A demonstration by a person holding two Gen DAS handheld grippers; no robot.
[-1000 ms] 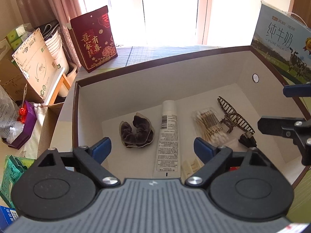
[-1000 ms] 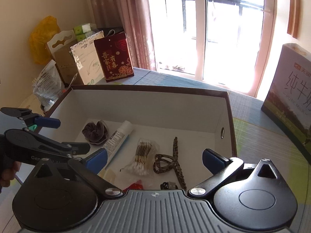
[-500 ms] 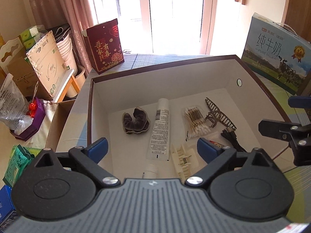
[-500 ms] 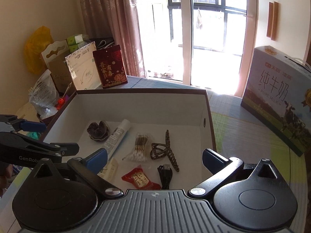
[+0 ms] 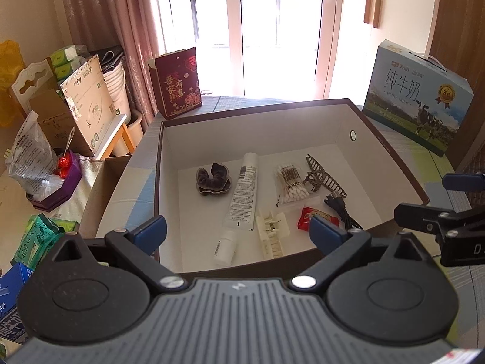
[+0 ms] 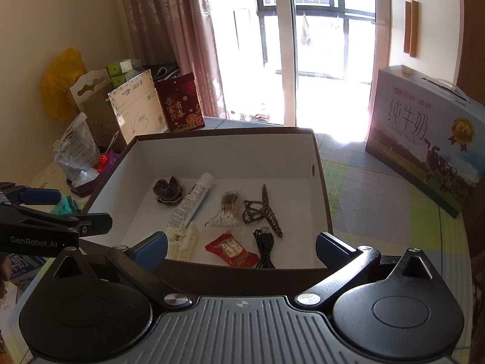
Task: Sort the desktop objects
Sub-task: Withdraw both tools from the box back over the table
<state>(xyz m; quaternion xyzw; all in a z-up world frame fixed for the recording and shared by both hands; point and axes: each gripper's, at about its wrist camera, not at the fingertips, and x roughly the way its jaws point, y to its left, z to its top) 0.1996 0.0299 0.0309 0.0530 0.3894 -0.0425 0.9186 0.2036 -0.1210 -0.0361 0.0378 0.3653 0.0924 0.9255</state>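
Note:
An open brown box [image 5: 251, 112] with a white inside holds a dark scrunchie [image 5: 213, 179], a white tube [image 5: 244, 191], bagged cotton swabs [image 5: 291, 183], a brown hair claw [image 5: 322, 176], a cream clip [image 5: 271, 233], a red candy [image 5: 306, 214], a black cable [image 5: 341, 209] and a small white bottle [image 5: 225, 247]. My left gripper [image 5: 238, 232] hangs open over the box's near edge, nothing between its fingers. My right gripper [image 6: 241, 245] is open and empty above the near wall [image 6: 242, 273]. In the right wrist view the candy [image 6: 232, 250] and cable [image 6: 263, 245] lie nearest.
A blue milk carton [image 5: 418, 97] stands on the table at the right. A red gift bag [image 5: 177, 82] stands behind the box by the window. Cardboard boxes, bags and packets [image 5: 45, 151] crowd the floor on the left.
Both grippers have drawn back and risen from the box. The clip, candy, cable and small bottle at its near end have come into view. The left jaws have spread slightly wider.

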